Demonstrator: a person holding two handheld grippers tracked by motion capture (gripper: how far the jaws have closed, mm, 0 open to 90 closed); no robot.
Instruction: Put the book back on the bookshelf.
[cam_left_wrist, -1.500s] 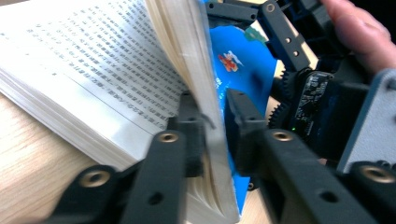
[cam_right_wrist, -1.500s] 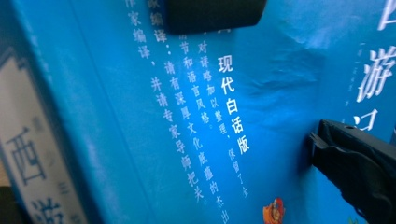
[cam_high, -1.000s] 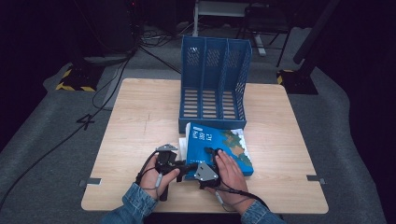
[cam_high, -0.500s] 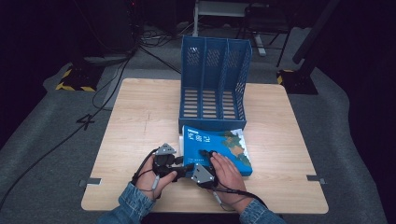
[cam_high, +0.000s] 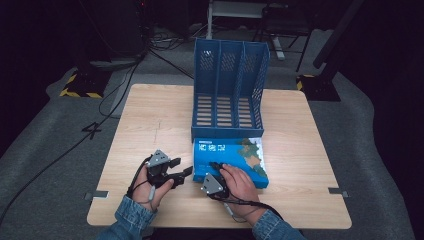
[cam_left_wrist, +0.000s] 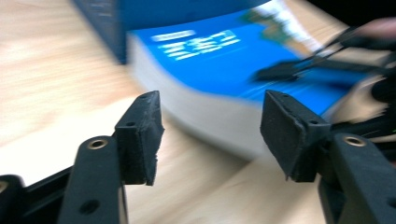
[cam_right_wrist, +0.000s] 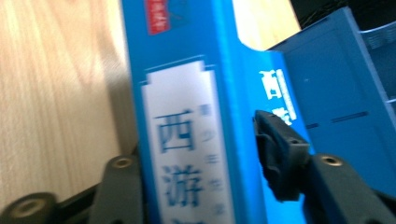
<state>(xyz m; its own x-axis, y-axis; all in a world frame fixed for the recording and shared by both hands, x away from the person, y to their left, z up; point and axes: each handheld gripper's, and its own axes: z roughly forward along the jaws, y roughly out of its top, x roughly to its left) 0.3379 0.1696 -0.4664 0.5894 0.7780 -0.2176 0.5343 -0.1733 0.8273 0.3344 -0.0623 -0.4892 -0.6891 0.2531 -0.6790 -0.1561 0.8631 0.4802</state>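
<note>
Blue book (cam_high: 231, 159) newly between the right gripper (cam_high: 214, 176) jaws.

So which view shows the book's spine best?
The right gripper view: the book has its spine label facing the camera. The high view shows its cover flat on the table; the left gripper view shows cover and page edge, blurred.

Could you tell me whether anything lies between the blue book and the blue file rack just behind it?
Nothing visible does. The blue book lies flat on the table, its far edge right at the open front of the blue file rack, whose three slots look empty. The right hand-held gripper is clamped across the book's spine.
</note>
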